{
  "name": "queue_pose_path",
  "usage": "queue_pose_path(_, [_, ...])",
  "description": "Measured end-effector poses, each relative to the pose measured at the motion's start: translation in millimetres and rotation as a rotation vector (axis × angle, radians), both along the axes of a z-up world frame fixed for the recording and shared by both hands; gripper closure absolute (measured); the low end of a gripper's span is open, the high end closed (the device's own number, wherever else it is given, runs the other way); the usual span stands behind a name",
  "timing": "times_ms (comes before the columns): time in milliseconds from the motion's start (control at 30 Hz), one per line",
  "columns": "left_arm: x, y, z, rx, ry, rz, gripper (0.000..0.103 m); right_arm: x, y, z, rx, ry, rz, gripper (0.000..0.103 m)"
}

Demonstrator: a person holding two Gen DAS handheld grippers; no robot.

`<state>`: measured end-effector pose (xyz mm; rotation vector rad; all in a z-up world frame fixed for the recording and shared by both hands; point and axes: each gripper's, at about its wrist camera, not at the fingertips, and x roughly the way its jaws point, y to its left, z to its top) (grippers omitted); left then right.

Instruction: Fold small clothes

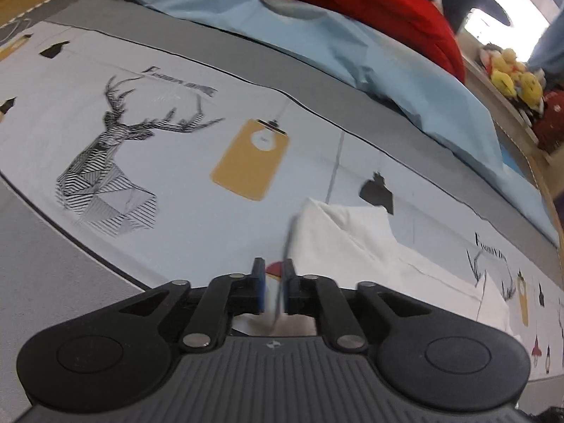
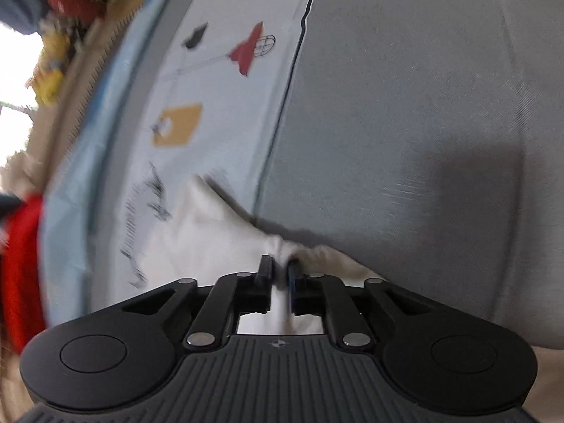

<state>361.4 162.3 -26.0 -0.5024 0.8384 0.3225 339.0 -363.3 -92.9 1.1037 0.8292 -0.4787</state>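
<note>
On the printed bedsheet [image 1: 176, 183], white garment [image 1: 352, 239] apparently pinched in both narrowed jaws, left gripper [image 1: 274, 282], right gripper [image 2: 281, 271].

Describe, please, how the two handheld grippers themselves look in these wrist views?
Both look alike. The left gripper and right gripper each have a dark grey ribbed body bearing a small crosshair mark, flanked by two round black housings. Black linkage bars with silver rivets lead to two short black fingers faced with blue pads. No cables, hands or sleeves show.
</note>
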Motion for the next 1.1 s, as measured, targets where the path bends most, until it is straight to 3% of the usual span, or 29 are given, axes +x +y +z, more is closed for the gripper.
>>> queue_pose_path(100, [-1, 6, -1, -0.025, 0.012, 0.013, 0.076, -3, 16, 20, -0.103, -0.030, 0.067, 0.086])
queue_pose_path(300, [-4, 20, -25, -0.233, 0.091, 0.034, 0.075, 6, 28, 33, -0.154, -0.124, 0.176, 0.086])
queue_pose_path(367, [-3, 18, -24, -0.226, 0.097, 0.009, 0.075, 17, 27, 26, -0.130, -0.103, 0.212, 0.086])
queue_pose_path(500, [-4, 12, -17, -0.185, 0.109, -0.042, 0.075, 39, 26, -2, -0.109, 0.047, 0.308, 0.090])
queue_pose_path(600, [-6, 8, -15, -0.141, 0.123, -0.086, 0.075, 40, 15, -10, -0.055, 0.051, 0.276, 0.091])
queue_pose_path(767, [2, -18, -28, -0.050, 0.190, -0.266, 0.076, 39, 16, -7, -0.074, 0.052, 0.293, 0.091])
queue_pose_path(833, [4, -27, -33, -0.051, 0.182, -0.307, 0.082, 35, 16, -7, -0.072, 0.052, 0.290, 0.090])
queue_pose_path(1100, [13, -37, -53, -0.078, 0.191, -0.256, 0.084, 44, 19, -10, -0.067, 0.055, 0.297, 0.089])
